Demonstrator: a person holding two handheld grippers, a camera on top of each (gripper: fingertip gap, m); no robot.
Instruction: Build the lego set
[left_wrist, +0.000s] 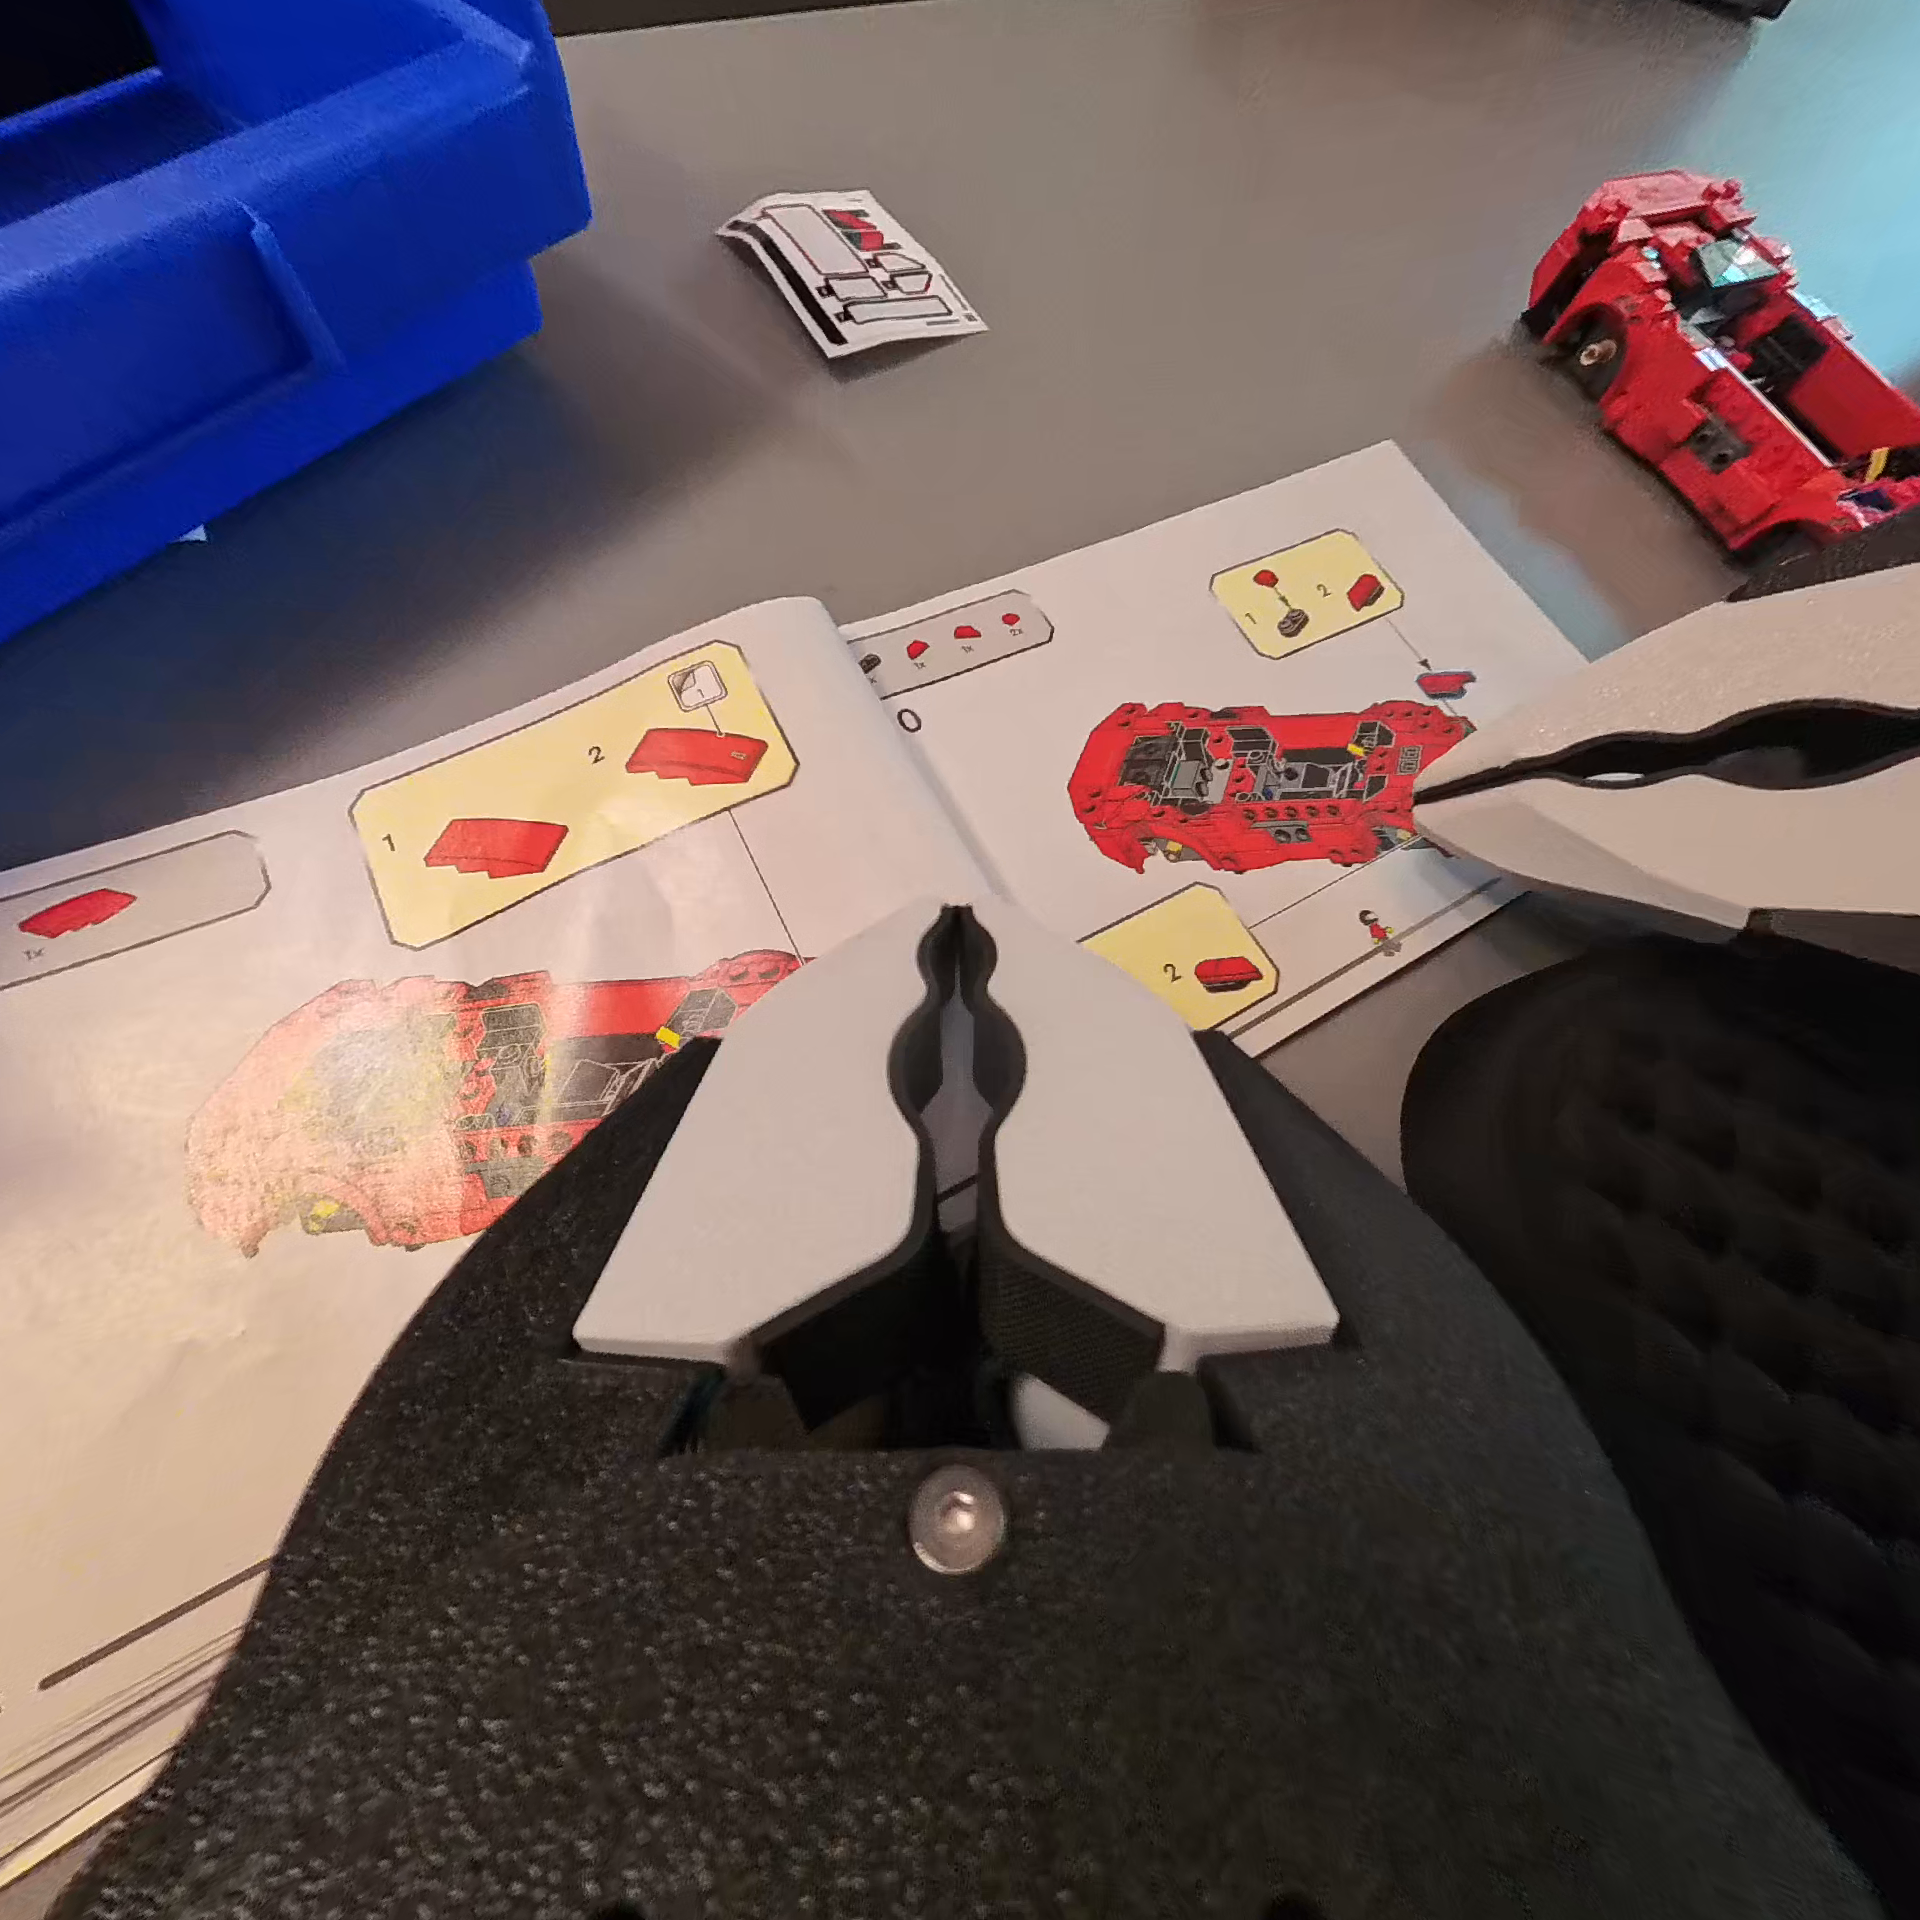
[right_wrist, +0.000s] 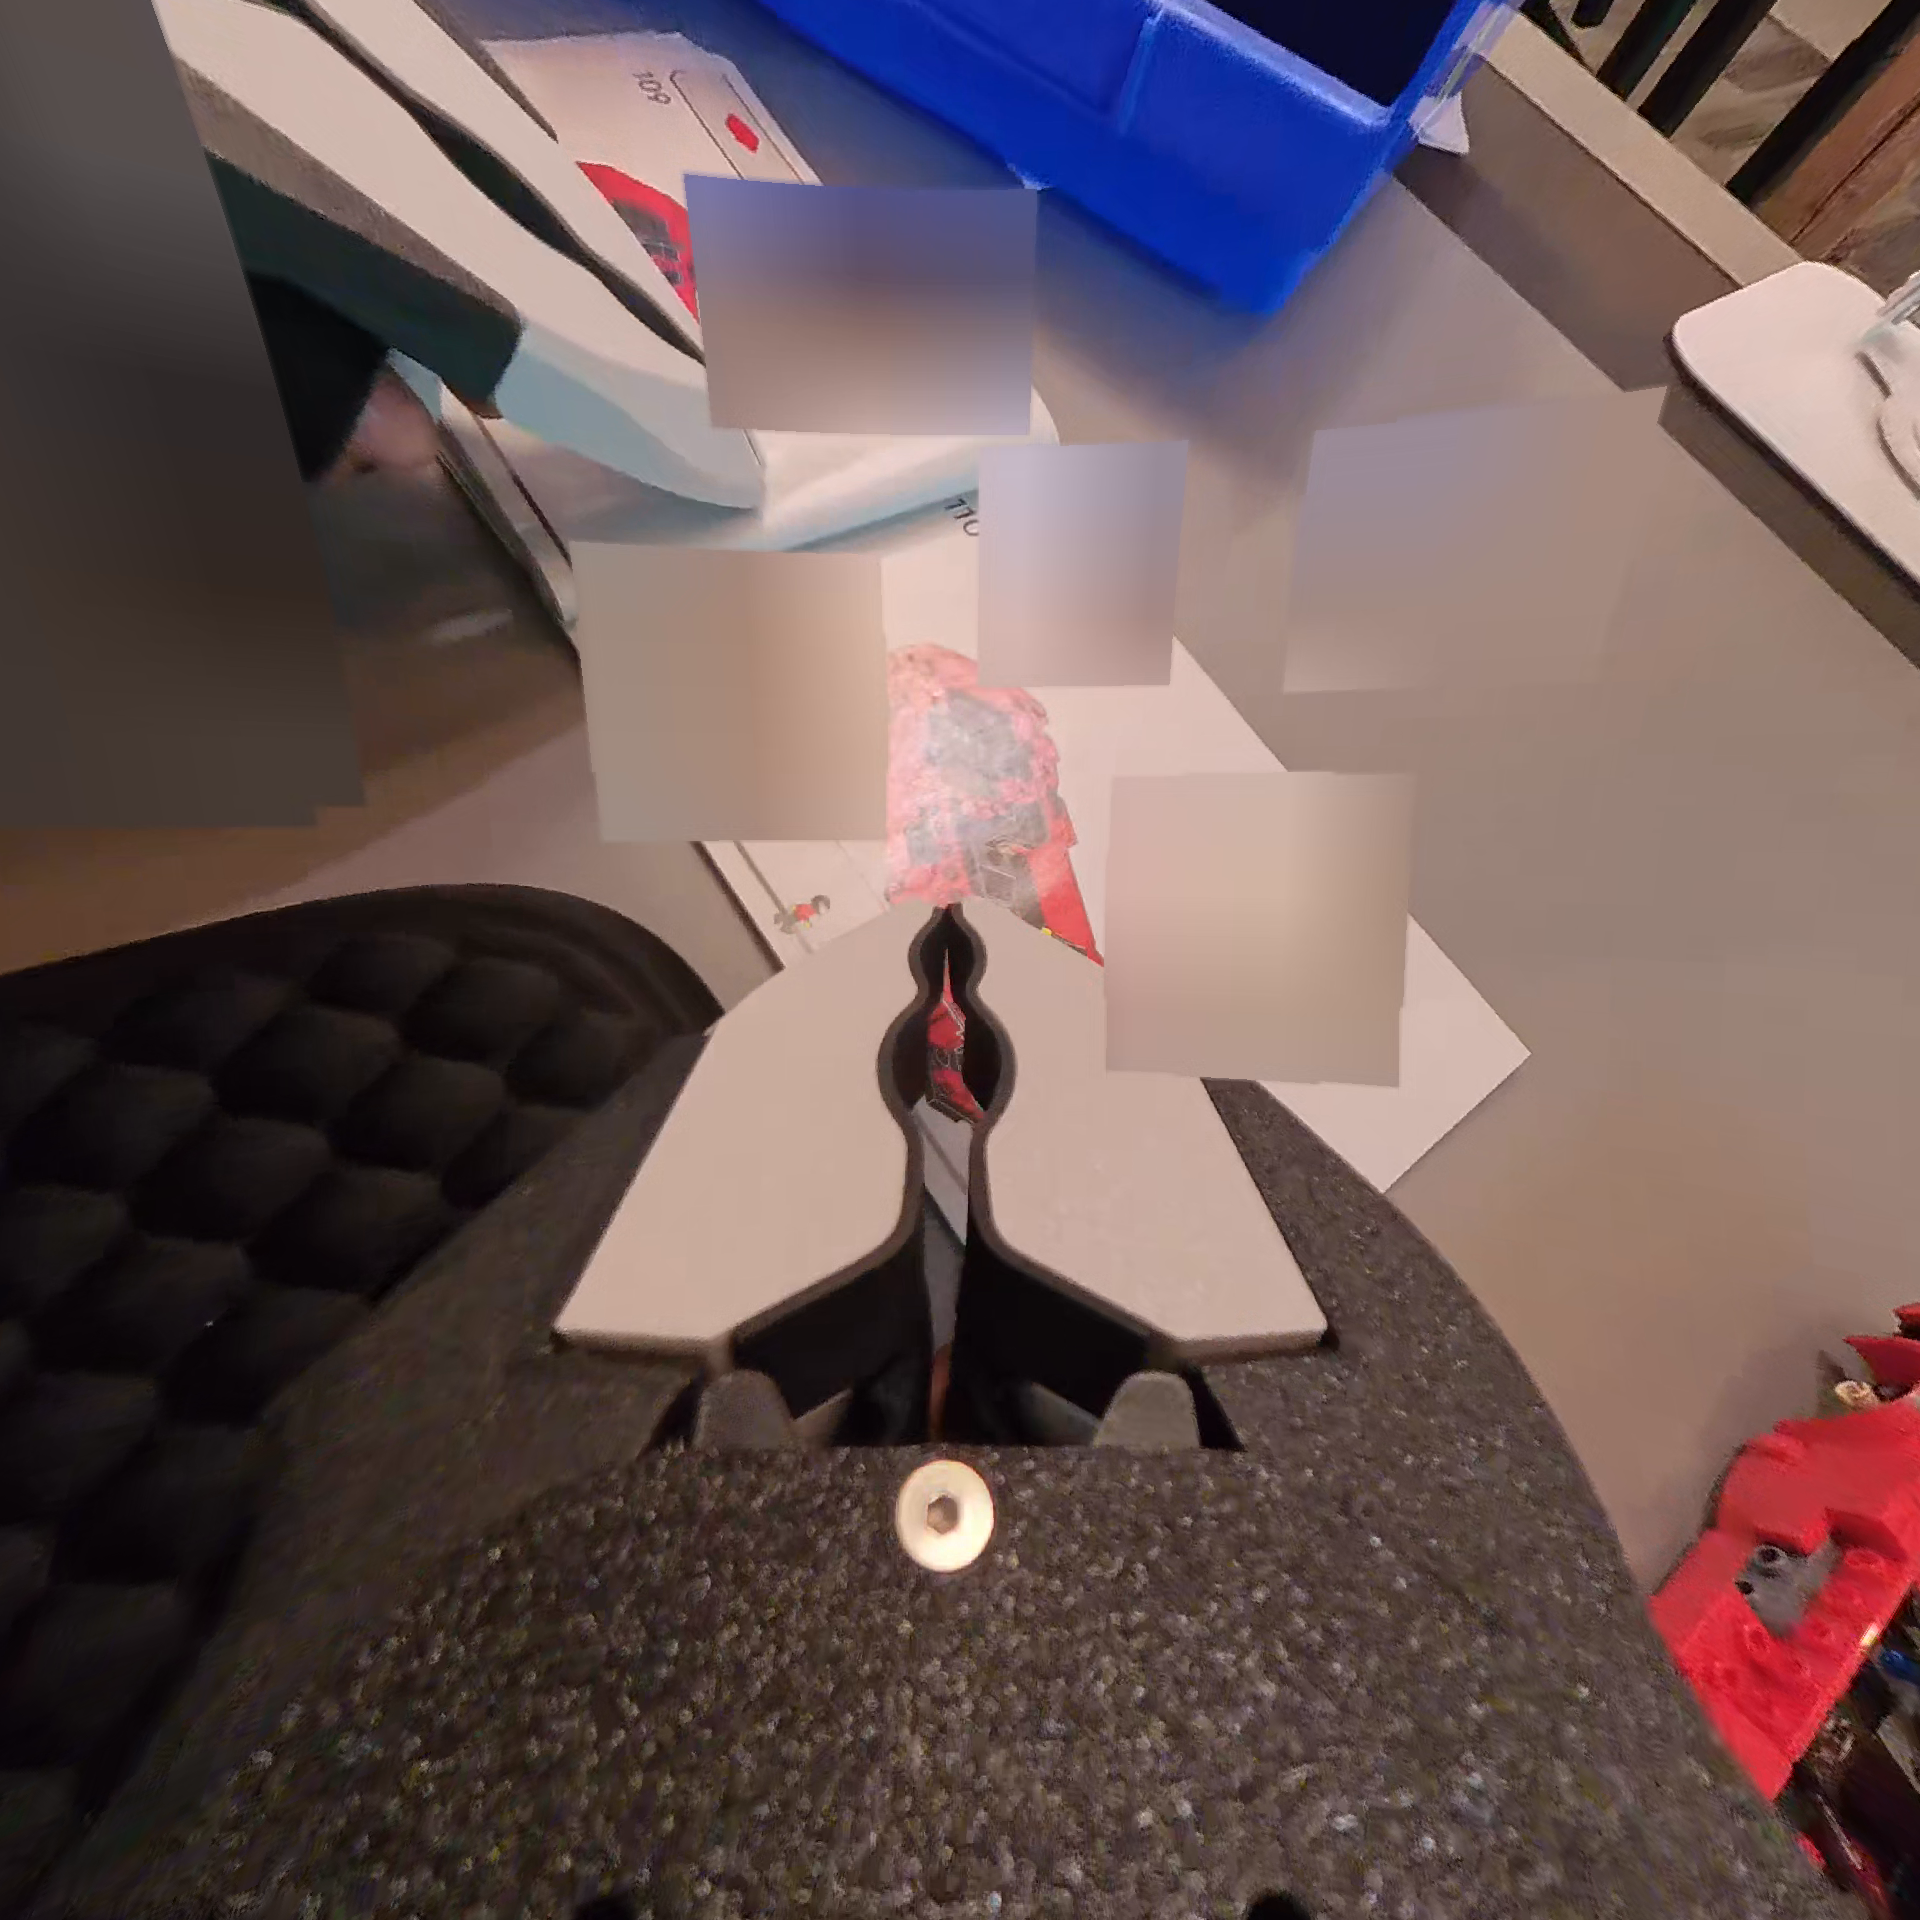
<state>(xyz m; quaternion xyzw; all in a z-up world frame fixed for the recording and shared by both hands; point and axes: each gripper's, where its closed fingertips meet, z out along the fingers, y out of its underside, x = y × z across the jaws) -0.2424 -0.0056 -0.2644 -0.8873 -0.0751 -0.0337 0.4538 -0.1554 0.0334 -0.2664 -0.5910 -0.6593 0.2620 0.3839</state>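
An open instruction booklet (left_wrist: 582, 831) lies flat on the grey table, showing pictures of a red car. My left gripper (left_wrist: 956, 914) is shut and empty, low over the booklet's middle fold. My right gripper (left_wrist: 1423, 795) comes in from the right, shut, with its tips over the right page. In the right wrist view the right gripper (right_wrist: 948, 914) is shut and empty above the page (right_wrist: 1455, 1060). The left gripper's fingers (right_wrist: 582, 353) show at the upper left. The partly built red lego car (left_wrist: 1745, 353) stands on the table at the far right, apart from both grippers; it also shows in the right wrist view (right_wrist: 1787, 1610).
A blue plastic bin (left_wrist: 260, 260) stands at the back left; it also shows in the right wrist view (right_wrist: 1195, 125). A small sticker sheet (left_wrist: 852, 270) lies behind the booklet. A black quilted pad (left_wrist: 1714, 1299) sits at the right. A white tray (right_wrist: 1787, 395) is on a neighbouring surface. The gap from one gripper's tips to the other's is roughly 10 cm. The partly built red lego car (left_wrist: 1745, 353) lies some 20 cm from my right tips, 30 cm from my left tips.
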